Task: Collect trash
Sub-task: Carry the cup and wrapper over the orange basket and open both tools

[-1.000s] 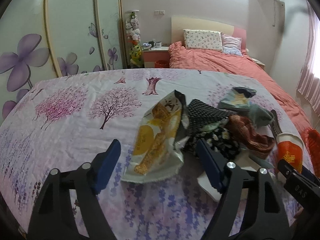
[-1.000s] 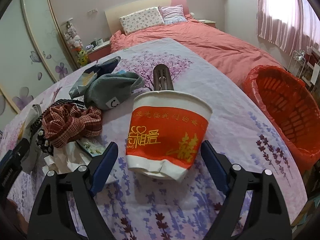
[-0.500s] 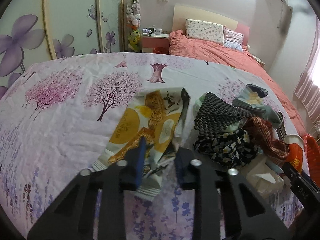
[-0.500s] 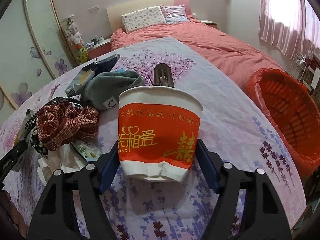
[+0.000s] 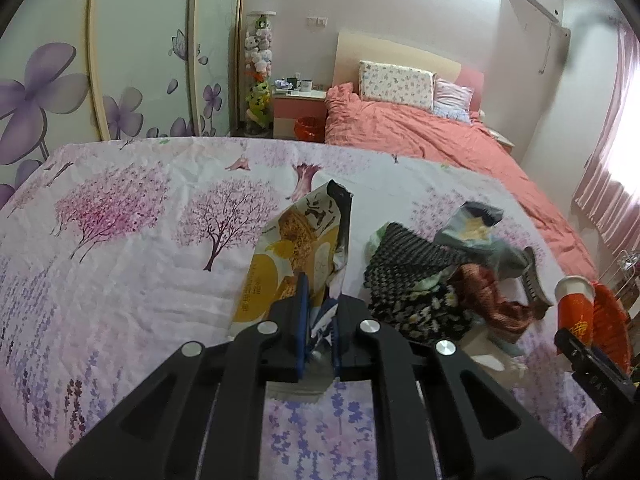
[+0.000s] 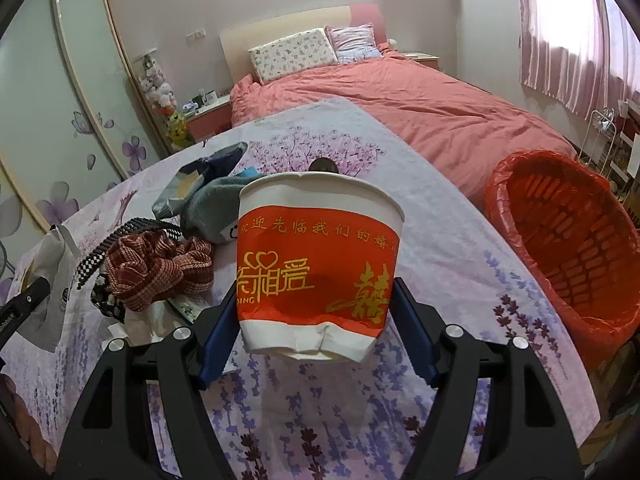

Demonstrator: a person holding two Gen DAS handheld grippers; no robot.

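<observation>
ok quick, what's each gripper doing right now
left gripper: shut on the wrapper
right gripper: shut on the cup

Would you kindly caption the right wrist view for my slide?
Right hand-held gripper clasps a red-and-white paper cup above the floral bedspread, red bin alongside.

The desk cover point(image 5: 120, 280) looks like soft matt cloth, a bit wrinkled, printed with pink trees. The snack bag point(image 5: 296, 248) is crinkly foil-type plastic, kinda glossy, silvery on the inside. The cup point(image 6: 318, 264) is smooth paper with a slight sheen, dented near the base. Both tools, left point(image 5: 319, 328) and right point(image 6: 316, 336), are matt black plastic with blue rubbery-looking pads point(image 6: 218, 336) and shiny metal screws. The red basket point(image 6: 568, 252) has a glossy thin plastic liner. The scrunchie point(image 6: 156, 272) is woven checked fabric.
</observation>
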